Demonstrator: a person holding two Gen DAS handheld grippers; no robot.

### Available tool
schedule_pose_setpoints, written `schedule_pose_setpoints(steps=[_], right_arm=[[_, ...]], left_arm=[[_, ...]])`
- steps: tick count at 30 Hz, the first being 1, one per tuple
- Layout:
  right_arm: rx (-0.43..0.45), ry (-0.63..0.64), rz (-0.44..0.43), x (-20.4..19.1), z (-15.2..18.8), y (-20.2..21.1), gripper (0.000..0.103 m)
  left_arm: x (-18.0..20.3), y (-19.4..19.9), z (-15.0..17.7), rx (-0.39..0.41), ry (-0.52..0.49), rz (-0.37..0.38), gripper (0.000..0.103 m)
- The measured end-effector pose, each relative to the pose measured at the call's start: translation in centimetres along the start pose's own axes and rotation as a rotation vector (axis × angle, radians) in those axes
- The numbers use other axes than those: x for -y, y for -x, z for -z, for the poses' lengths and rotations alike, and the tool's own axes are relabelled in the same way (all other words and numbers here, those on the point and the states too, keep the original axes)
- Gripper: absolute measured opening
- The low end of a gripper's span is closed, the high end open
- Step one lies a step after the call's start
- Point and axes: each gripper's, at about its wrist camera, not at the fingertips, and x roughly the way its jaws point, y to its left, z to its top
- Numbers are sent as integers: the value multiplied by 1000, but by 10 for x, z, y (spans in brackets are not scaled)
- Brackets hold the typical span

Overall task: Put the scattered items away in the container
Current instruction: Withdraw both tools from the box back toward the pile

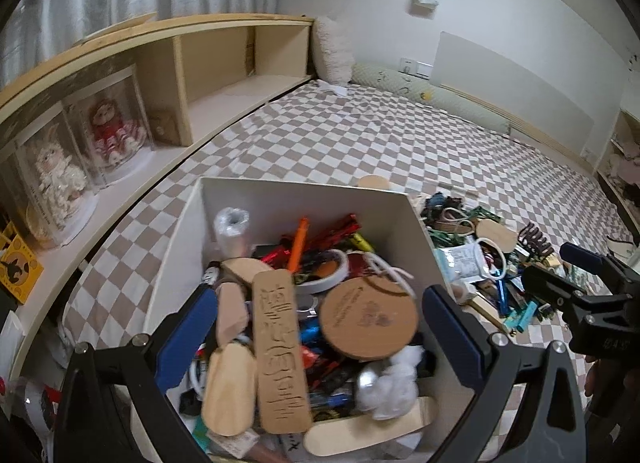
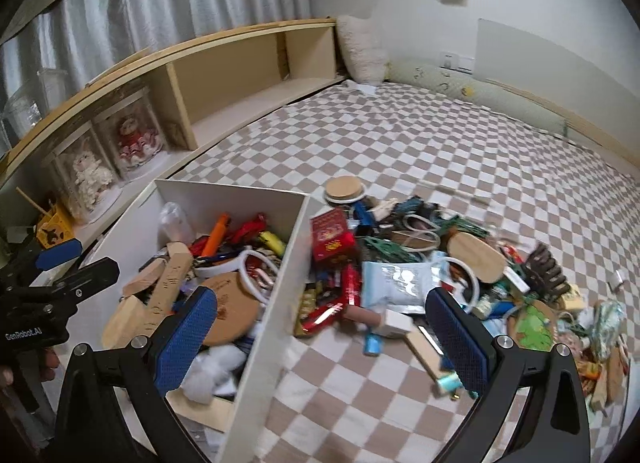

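Observation:
A white box (image 1: 416, 223) stands on the checkered bed, heaped with things: a carved wooden plank (image 1: 280, 351), a round cork coaster (image 1: 368, 319), an orange marker (image 1: 300, 243). My left gripper (image 1: 320, 335) hangs open above this heap with nothing between its blue pads. To the right of the box (image 2: 292, 263) lies a scattered pile (image 2: 460, 263) with a red carton (image 2: 332, 239), a pale blue packet (image 2: 400, 279) and a wood-topped jar lid (image 2: 344, 189). My right gripper (image 2: 322, 339) is open and empty over the box's right wall and the pile's near edge.
A low wooden shelf (image 2: 240, 75) runs along the bed's left side with two dolls in clear cases (image 1: 80, 159) and a yellow box (image 1: 16, 267). A fluffy pillow (image 1: 332, 51) and a long bolster (image 1: 420, 91) lie at the head. Checkered sheet (image 2: 440, 135) stretches beyond the pile.

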Motion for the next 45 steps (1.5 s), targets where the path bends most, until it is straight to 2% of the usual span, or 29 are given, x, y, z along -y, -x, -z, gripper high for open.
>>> schedule_pose_setpoints(steps=[20, 30, 39, 45], right_arm=[[43, -130, 164, 100, 44, 71, 103], [62, -199, 236, 147, 66, 102, 103], [47, -228, 255, 169, 84, 106, 103], [36, -236, 264, 179, 94, 101, 103]], left_arm=[[106, 7, 4, 7, -130, 123, 103], [145, 9, 11, 6, -169, 170, 103], [165, -1, 20, -8, -173, 183, 103], [182, -12, 30, -24, -191, 217, 103]])
